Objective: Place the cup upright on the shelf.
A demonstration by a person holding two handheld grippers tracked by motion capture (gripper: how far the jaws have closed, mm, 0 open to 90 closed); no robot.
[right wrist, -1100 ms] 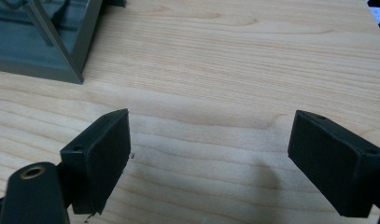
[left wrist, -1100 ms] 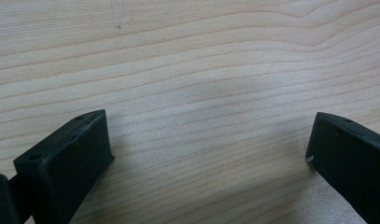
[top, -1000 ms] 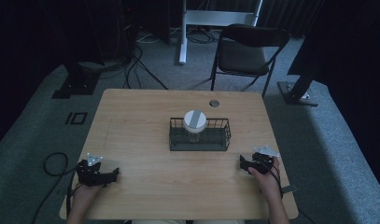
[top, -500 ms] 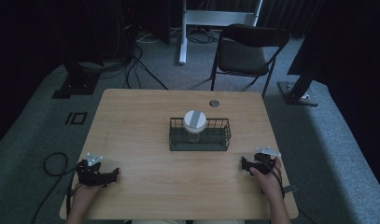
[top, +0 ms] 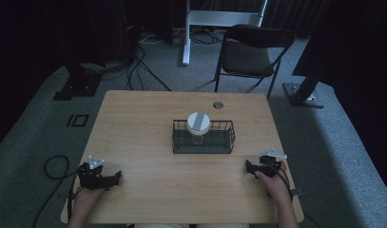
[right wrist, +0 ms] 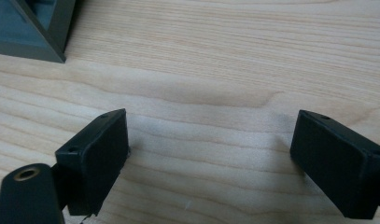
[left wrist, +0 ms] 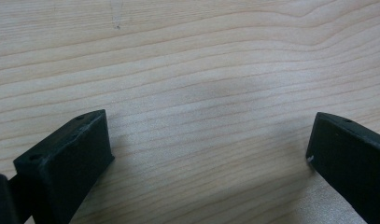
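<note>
A dark wire basket (top: 203, 137) stands at the middle of the wooden table (top: 148, 118). Inside it, toward its left, is an upright cup with a white lid (top: 198, 122). My left gripper (top: 116, 176) rests near the table's front left corner, open, its jaws wide apart over bare wood (left wrist: 208, 140). My right gripper (top: 248, 166) rests near the front right, open as well, nothing between its jaws (right wrist: 211, 140). A corner of the basket (right wrist: 31, 28) shows at the upper left of the right gripper view.
A small round grommet hole (top: 218, 105) sits near the table's far edge. Beyond the table stand a black folding chair (top: 254, 52), a white desk leg (top: 185, 33) and cables (top: 134, 61) on the grey carpet. A cable loop (top: 53, 166) lies left of the table.
Both grippers stay almost still; the right hand has shifted very slightly toward the front edge.
</note>
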